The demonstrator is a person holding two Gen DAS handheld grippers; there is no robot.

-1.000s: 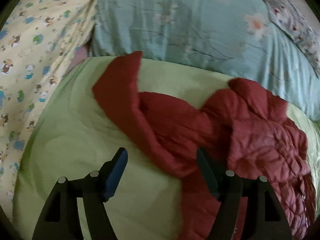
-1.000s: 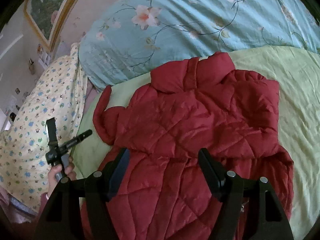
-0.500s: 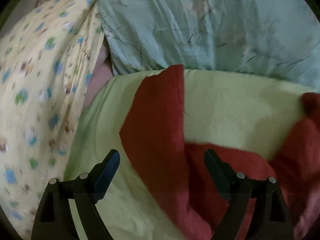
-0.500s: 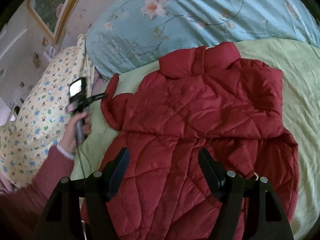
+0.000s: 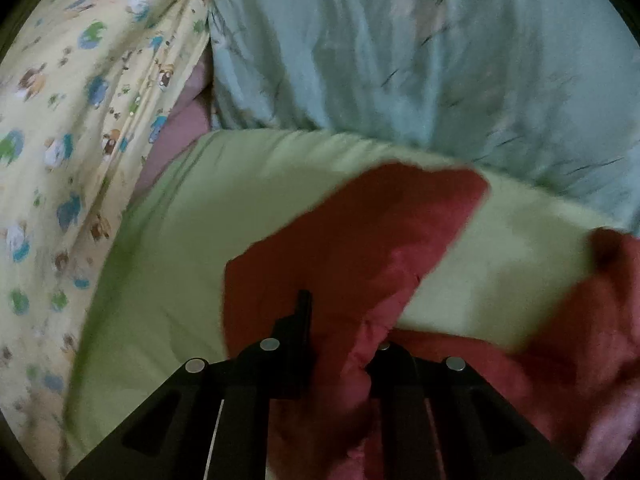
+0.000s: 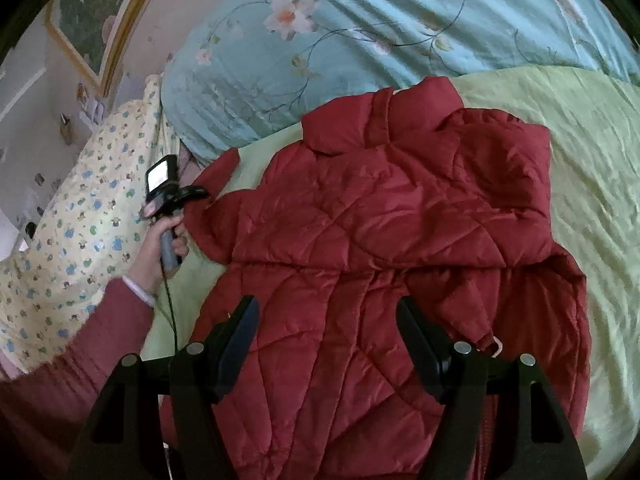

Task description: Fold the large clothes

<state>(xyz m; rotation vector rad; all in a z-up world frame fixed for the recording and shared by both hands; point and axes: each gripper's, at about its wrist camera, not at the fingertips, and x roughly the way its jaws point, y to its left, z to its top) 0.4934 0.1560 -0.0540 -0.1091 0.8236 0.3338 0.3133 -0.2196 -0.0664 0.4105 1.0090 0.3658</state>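
Now my left gripper [image 5: 336,344] is pinched tight on the sleeve [image 5: 360,240] of the red coat [image 6: 380,240]. Red cloth is bunched up right between its two fingers, so I do have hold of it. From that grip the sleeve runs away from me and up to the right, long and thin, and its tip ends close to the blue quilt [image 5: 420,48]. It lies flat on the green sheet [image 5: 192,220]. My right gripper [image 6: 326,336] hangs over the lower part of the coat with its fingers wide apart and nothing in them. The body of the coat spreads out from under it, with the collar [image 6: 384,120] at the far end, near the quilt. So the coat lies long-ways, away from me. Out to the left I can see my left hand [image 6: 164,236] at the sleeve, and the sleeve sticks out sideways from the coat, off to the left. I think the next move is to bring the sleeve over to the right, across the coat. My left hand is the one that is there, and it already has the cloth. Past it all is the yellow blanket [image 6: 80,208] with little animals.
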